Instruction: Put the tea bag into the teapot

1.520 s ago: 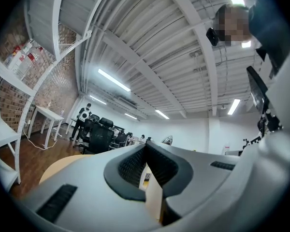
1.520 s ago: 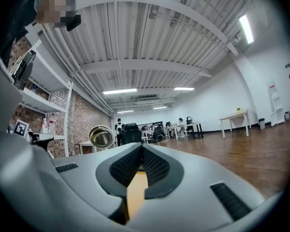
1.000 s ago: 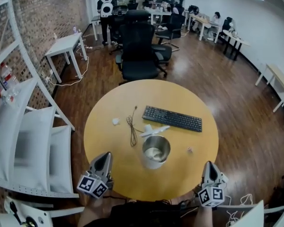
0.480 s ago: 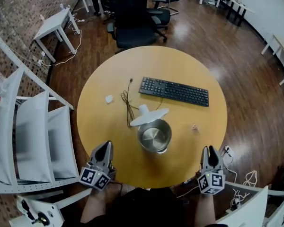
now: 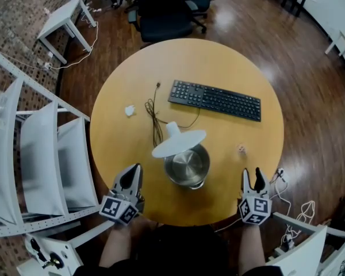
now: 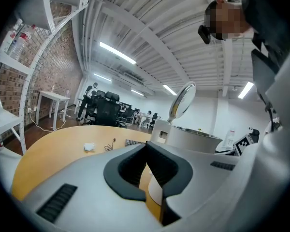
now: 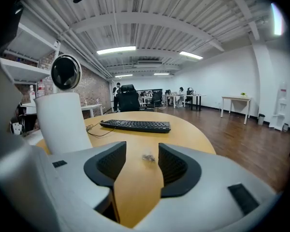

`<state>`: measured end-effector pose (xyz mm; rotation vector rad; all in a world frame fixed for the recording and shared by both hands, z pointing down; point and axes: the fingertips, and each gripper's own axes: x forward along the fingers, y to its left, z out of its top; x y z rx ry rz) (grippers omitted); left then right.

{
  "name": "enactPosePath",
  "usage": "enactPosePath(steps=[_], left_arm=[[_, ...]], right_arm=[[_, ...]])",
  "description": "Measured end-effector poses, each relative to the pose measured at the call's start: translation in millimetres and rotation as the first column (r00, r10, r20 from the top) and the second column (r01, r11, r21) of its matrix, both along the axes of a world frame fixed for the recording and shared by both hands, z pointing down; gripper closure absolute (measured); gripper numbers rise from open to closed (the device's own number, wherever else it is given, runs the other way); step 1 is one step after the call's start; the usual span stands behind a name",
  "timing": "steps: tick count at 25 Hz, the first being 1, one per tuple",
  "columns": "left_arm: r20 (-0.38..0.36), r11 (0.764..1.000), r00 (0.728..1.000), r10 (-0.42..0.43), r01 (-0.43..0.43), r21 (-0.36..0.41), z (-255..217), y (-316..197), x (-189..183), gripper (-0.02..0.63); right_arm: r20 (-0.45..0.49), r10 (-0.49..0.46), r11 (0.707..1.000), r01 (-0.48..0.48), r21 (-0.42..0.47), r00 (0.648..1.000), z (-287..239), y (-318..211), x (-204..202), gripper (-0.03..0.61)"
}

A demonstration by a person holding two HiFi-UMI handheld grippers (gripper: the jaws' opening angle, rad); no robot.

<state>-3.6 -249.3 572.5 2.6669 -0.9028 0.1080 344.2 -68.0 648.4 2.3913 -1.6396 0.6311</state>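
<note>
A steel teapot (image 5: pixel 187 165) stands on the round yellow table (image 5: pixel 126 148) with its white lid (image 5: pixel 178 143) tipped up open. The small tea bag (image 5: pixel 241 149) lies on the table to the teapot's right. My right gripper (image 5: pixel 253 176) hovers at the near table edge just short of the tea bag; its jaws are opening and nothing is between them. In the right gripper view the tea bag (image 7: pixel 148 157) lies ahead of the gripper (image 7: pixel 142 149), with the teapot (image 7: pixel 63 122) to the left. My left gripper (image 5: pixel 133 174) is shut and empty, near-left of the teapot (image 6: pixel 193 141).
A black keyboard (image 5: pixel 214 100) lies beyond the teapot, with a dark cable (image 5: pixel 156 122) curling to its left. A small white crumpled scrap (image 5: pixel 129 110) sits at the table's left. White shelving (image 5: pixel 40 154) stands left of the table, and a black office chair (image 5: pixel 164 16) stands beyond it.
The right gripper's jaws have gone from shut to open. The head view has tilted down, so the table sits higher in the frame. Both grippers stay at the near edge.
</note>
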Motion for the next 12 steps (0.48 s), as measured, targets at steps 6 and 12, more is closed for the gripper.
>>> enactPosePath(steps=[6, 12], left_arm=[[-0.027, 0.999, 0.999, -0.025, 0.024, -0.036, 10, -14, 9, 0.62], [-0.024, 0.994, 0.998, -0.062, 0.059, -0.087, 19, -20, 5, 0.62]], right_arm=[[0.002, -0.064, 0.992, 0.063, -0.113, 0.998, 33, -40, 14, 0.294], [-0.014, -0.116, 0.973, 0.111, -0.203, 0.993, 54, -60, 22, 0.282]])
